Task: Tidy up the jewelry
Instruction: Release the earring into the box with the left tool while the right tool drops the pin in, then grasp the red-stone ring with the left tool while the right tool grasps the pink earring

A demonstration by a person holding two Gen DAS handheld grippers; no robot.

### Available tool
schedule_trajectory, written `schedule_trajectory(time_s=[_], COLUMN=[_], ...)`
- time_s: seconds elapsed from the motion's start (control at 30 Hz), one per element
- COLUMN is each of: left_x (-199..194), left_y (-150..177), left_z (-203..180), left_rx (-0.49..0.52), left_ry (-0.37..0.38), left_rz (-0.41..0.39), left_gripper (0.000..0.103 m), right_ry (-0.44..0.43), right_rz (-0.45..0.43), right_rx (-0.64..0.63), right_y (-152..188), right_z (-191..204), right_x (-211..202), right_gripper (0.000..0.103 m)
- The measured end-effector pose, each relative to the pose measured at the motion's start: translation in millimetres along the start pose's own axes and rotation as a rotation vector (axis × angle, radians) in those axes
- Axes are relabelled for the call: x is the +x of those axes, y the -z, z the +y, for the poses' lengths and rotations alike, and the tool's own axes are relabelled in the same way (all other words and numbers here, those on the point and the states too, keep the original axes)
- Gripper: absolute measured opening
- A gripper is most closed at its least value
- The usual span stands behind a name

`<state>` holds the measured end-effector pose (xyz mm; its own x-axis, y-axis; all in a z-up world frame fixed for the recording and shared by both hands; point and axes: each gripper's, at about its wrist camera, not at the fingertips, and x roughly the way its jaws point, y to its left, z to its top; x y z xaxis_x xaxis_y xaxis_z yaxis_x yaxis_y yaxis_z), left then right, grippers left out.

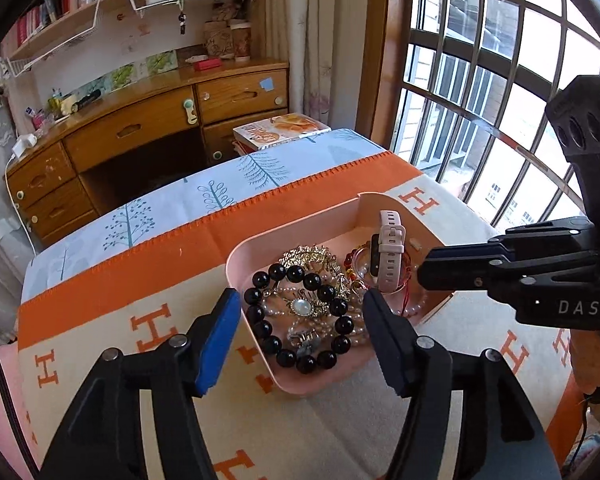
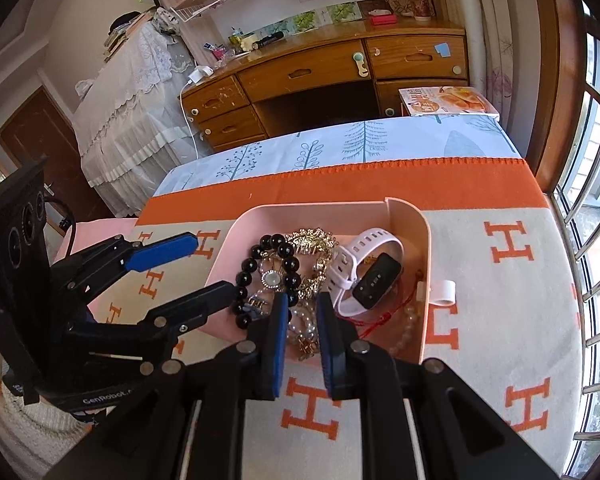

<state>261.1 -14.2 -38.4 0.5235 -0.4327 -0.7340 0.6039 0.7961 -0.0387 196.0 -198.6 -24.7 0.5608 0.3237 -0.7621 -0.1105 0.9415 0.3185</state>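
Note:
A pink tray [image 1: 260, 364] [image 2: 426, 240] sits on the orange and cream blanket and holds a heap of jewelry. In it lie a black bead bracelet [image 1: 300, 316] [image 2: 260, 276], a gold ornament [image 1: 308, 256] [image 2: 312, 240], pearl strands [image 2: 304, 324] and a pink smartwatch [image 1: 390, 252] [image 2: 364, 272]. My left gripper [image 1: 300, 312] [image 2: 204, 268] is open, its fingers straddling the tray's near left corner over the black beads. My right gripper [image 2: 302, 312] [image 1: 420, 272] is nearly closed with a narrow gap, just over the pearls at the tray's near edge, holding nothing I can see.
A small white clip-like piece [image 2: 444, 292] lies on the blanket right of the tray. A blue tree-print cloth [image 2: 360, 144] covers the table's far part, with a book [image 2: 448, 100] at its far corner. A wooden desk [image 2: 320, 76] stands behind; barred windows [image 1: 480, 80] are at the right.

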Motion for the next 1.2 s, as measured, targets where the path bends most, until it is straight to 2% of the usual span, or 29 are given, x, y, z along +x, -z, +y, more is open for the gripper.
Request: schedule_trajectory(time_s=[0.13, 0.6, 0.73, 0.87, 1.0, 1.2], left_x=[-18.3, -100.4, -108.8, -107.8, -100.6, -90.0], left_y=[17.8, 114.0, 146.5, 173.3, 190.8, 200.4], left_z=[-0.7, -49.3, -68.6, -84.8, -94.4, -101.3], left_rx=[-0.061, -0.091, -0.076, -0.051, -0.021, 0.026], left_ry=[-0.025, -0.153, -0.15, -0.131, -0.093, -0.069], left_rz=[0.022, -0.008, 0.0, 0.01, 0.038, 0.066], left_gripper=[0.062, 0.062, 0.062, 0.062, 0.062, 0.062], right_ry=[-0.028, -0.035, -0.027, -0.064, -0.097, -0.109], right_rz=[-0.007, 0.038, 0.061, 0.083, 0.083, 0.097], right_rx=[-0.018, -0.109, -0.179, -0.266, -0.373, -0.487], right_y=[23.8, 139.0, 173.7, 199.9, 213.5, 224.3], right_z=[3.5, 12.5, 16.4, 23.6, 32.6, 38.2], right_x=[-20.5, -79.5, -86.1, -88.4, -91.6, -83.0], right_gripper=[0.015, 0.015, 0.015, 0.015, 0.015, 0.015])
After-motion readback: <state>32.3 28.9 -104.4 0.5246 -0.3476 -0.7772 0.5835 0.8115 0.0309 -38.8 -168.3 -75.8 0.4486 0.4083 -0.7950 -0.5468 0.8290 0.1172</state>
